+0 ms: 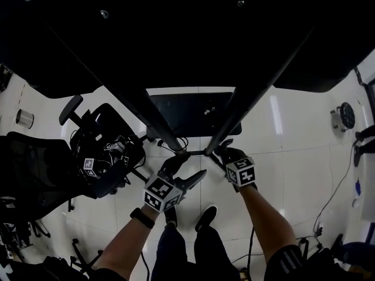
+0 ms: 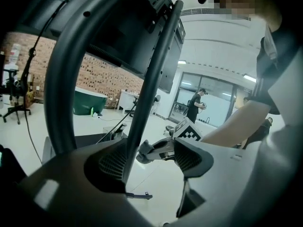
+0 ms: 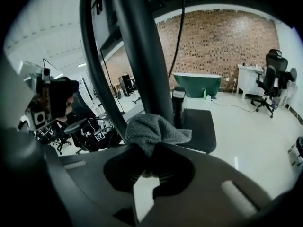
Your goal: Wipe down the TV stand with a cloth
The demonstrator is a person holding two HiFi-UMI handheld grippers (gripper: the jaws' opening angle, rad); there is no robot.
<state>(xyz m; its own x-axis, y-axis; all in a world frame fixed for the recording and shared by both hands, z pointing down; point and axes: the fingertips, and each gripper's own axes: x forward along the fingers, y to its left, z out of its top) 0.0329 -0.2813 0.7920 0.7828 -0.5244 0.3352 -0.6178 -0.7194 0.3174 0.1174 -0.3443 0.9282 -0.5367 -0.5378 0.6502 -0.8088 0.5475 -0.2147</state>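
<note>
The TV stand has two black poles, left (image 1: 146,110) and right (image 1: 258,89), that slope down to a black base plate (image 1: 193,113) on the white floor. My right gripper (image 1: 225,152) is at the right pole low down, shut on a grey cloth (image 3: 154,131) that presses against the pole (image 3: 142,56). My left gripper (image 1: 186,170) stands open beside the left pole. In the left gripper view that pole (image 2: 144,112) runs just in front of one jaw's pad, and the right gripper with the cloth (image 2: 150,151) shows between the jaws. The dark TV fills the top.
A black office chair (image 1: 99,151) loaded with gear stands close on the left. Cables (image 1: 337,192) trail over the floor at the right. My shoes (image 1: 205,215) are right below the grippers. Further off are a green tub (image 3: 196,84), another chair (image 3: 270,79) and a person (image 2: 194,105).
</note>
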